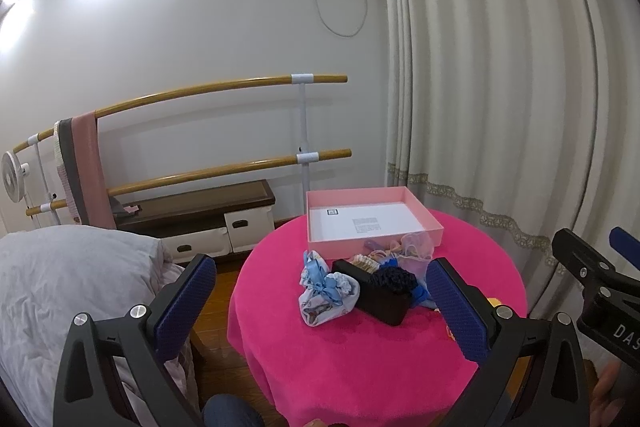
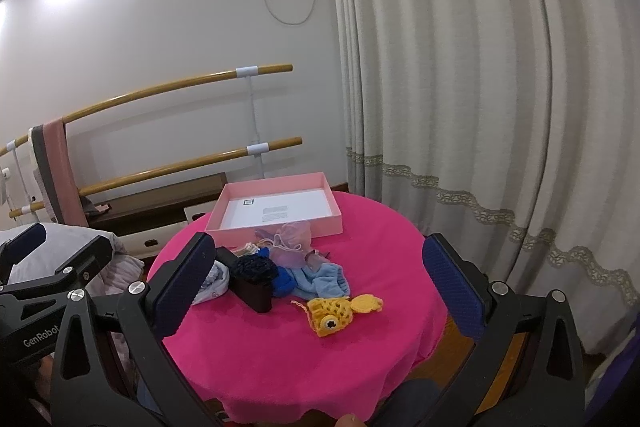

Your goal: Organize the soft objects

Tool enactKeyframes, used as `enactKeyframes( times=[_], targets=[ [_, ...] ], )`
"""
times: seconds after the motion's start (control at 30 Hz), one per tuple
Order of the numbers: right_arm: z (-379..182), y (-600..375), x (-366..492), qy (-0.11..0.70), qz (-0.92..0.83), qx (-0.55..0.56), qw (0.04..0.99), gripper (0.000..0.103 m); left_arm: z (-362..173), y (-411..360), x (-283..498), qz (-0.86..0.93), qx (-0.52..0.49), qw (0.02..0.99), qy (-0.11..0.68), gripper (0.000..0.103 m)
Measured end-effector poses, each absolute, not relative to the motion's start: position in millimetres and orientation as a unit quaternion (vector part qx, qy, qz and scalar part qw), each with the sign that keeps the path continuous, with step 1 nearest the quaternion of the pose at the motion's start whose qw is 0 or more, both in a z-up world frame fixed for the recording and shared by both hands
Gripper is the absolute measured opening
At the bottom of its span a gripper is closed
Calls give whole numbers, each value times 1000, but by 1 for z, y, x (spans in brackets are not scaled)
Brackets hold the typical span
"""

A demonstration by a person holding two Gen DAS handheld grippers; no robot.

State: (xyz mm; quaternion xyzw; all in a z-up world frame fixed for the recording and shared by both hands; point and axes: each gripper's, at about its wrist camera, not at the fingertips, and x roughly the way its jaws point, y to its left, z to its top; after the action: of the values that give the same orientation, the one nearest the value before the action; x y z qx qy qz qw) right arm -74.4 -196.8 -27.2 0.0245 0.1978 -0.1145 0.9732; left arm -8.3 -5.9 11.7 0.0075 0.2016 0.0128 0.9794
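Note:
A pile of soft objects lies on the round pink table in front of an empty pink box, which also shows in the right wrist view. The pile holds a white-and-blue printed pouch, a black box with a dark blue knitted piece, a sheer pink pouch, a light blue cloth and a yellow crochet fish. My left gripper is open and empty, short of the pile. My right gripper is open and empty, held back from the table.
A bed with a grey quilt stands to the left. Wooden ballet bars with a pink towel and a low brown bench line the back wall. Curtains hang on the right.

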Motion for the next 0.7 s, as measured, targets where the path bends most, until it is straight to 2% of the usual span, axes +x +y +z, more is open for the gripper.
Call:
enactKeyframes(
  times=[0.7],
  targets=[
    [-35,-195,-79,194,-116,22,974,103,7,-3,-8,20,7,981,195,103]
  ],
)
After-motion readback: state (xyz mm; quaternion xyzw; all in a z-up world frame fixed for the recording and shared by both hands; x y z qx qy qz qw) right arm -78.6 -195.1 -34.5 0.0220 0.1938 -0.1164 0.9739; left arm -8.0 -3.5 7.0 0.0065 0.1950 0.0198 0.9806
